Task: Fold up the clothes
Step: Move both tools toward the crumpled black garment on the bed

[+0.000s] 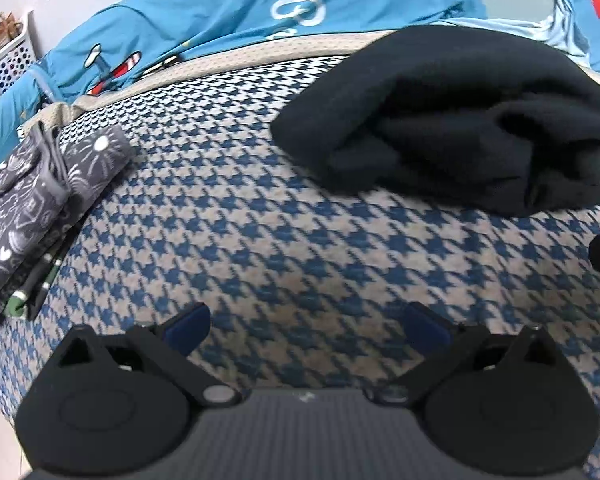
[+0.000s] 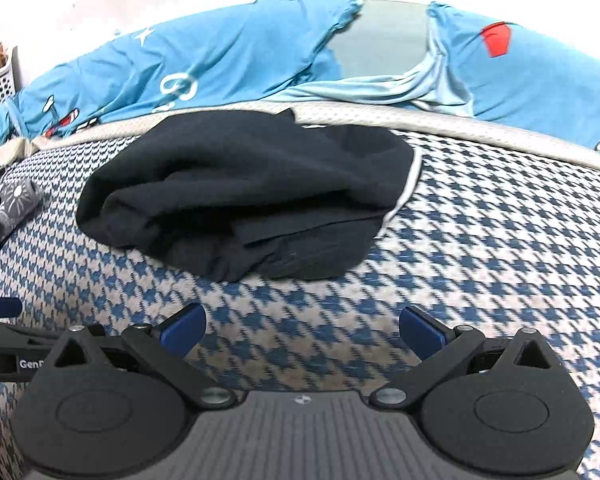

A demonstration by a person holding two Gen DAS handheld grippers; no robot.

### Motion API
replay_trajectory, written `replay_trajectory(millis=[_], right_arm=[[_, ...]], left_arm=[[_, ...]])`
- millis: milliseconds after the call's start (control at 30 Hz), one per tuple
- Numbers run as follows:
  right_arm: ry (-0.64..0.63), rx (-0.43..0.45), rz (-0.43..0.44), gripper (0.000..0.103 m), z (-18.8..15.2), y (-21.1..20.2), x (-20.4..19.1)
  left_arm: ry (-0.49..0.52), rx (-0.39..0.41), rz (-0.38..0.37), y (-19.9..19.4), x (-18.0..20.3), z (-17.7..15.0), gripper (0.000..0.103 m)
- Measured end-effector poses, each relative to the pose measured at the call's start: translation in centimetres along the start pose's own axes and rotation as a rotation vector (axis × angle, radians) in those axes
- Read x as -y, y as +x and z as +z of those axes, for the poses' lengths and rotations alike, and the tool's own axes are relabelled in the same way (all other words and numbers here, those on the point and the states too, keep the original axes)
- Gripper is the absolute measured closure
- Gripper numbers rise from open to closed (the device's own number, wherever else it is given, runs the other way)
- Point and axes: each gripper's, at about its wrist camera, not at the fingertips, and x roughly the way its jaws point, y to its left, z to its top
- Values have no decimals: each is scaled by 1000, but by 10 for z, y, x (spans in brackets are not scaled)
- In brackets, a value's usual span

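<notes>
Far left, left wrist view: white perforated basket [image 1: 4, 68], cut off by the frame edge, contents too blurred for me to read. Next to it, a grey printed garment [image 1: 40, 200] folded into a flat stack at the left edge of the bed [image 1: 260, 240]; white doodle print, lower layers hidden, something dark with green striping pokes out underneath, can't tell what.

Bed surface is a blue-and-cream houndstooth weave with a beige mesh border strip at the far edge. Beyond that, a blue cartoon-print sheet [image 1: 220, 4], crumpled, with a grey panel showing through a gap.

Left gripper [image 1: 304, 330]: jaws spread wide, blue pads, nothing between them, hovering above bare houndstooth.

Black garment [image 2: 244, 196]: soft matte knit, folded into a thick rounded bundle, lying mid-bed near the far border. Long axis runs roughly left-right across the view; layered open edges face me, thin white piping along its right edge. Inner folds are dark on dark, I can't separate the layers.

Right gripper [image 2: 302, 330]: also wide open, empty, near the bundle but apart from it. Left gripper's tip sits at the right view's left edge, mostly cropped.
</notes>
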Motion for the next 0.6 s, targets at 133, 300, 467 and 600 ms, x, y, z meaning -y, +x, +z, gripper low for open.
replay_trajectory(millis=[133, 300, 467, 600], right_arm=[[-5, -2, 9, 0, 5, 4, -5], [-2, 13, -27, 0, 8, -6, 10], [3, 13, -61, 0, 11, -8, 14], [-11, 20, -78, 0, 11, -10, 15]], left_arm=[[15, 11, 8, 0, 11, 2, 0], [26, 25, -6, 0, 19, 2, 0], [29, 26, -26, -5, 25, 1, 0], [27, 24, -33, -5, 28, 3, 0]])
